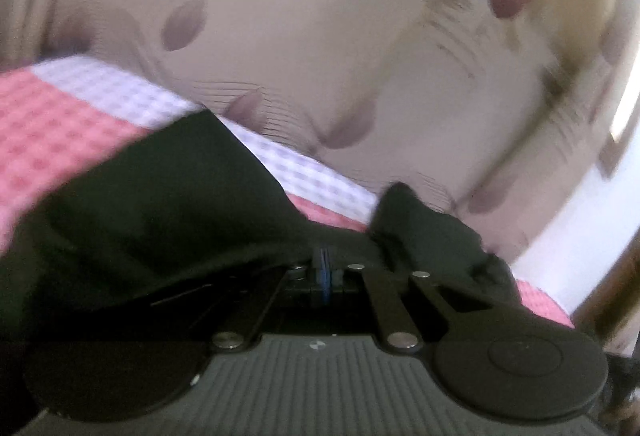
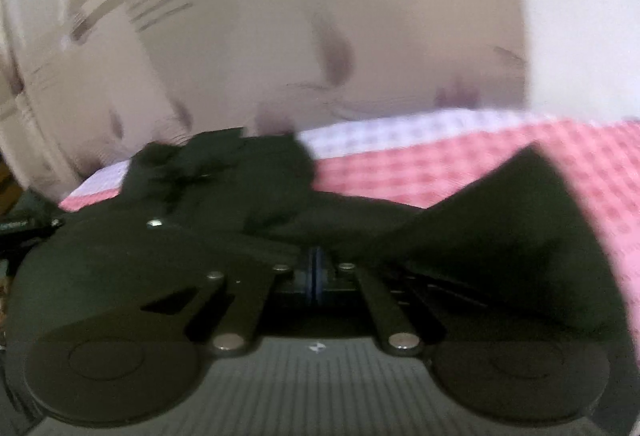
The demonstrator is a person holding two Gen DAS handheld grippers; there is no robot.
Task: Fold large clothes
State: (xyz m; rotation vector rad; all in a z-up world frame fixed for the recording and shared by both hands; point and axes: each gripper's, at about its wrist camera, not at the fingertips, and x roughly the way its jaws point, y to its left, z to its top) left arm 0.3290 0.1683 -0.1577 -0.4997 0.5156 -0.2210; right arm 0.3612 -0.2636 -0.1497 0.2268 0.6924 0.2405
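The left tongs [image 1: 326,268] are closed, the blue pads pressed together, and black cloth [image 1: 160,203] drapes over the tips, so they seem to pinch a fold of it, though blur hides the exact bite. The right tongs [image 2: 316,264] are likewise closed, with the same black cloth [image 2: 500,236] bunched over and around the tips; the grip looks real but cannot be seen outright.

The cloth lies on a pink checked cover [image 1: 52,123] with a white checked band [image 1: 120,87] along its far edge. In the left view the cloth spreads to the left of the tongs, with a smaller crumpled peak to the right. In the right view a crumpled heap sits to the left and a flat triangular flap to the right, on the pink cover [image 2: 440,167].

Behind the cover hangs a beige curtain [image 1: 300,35] printed with purple leaves, also seen in the right view [image 2: 280,35]. Both views are blurred.
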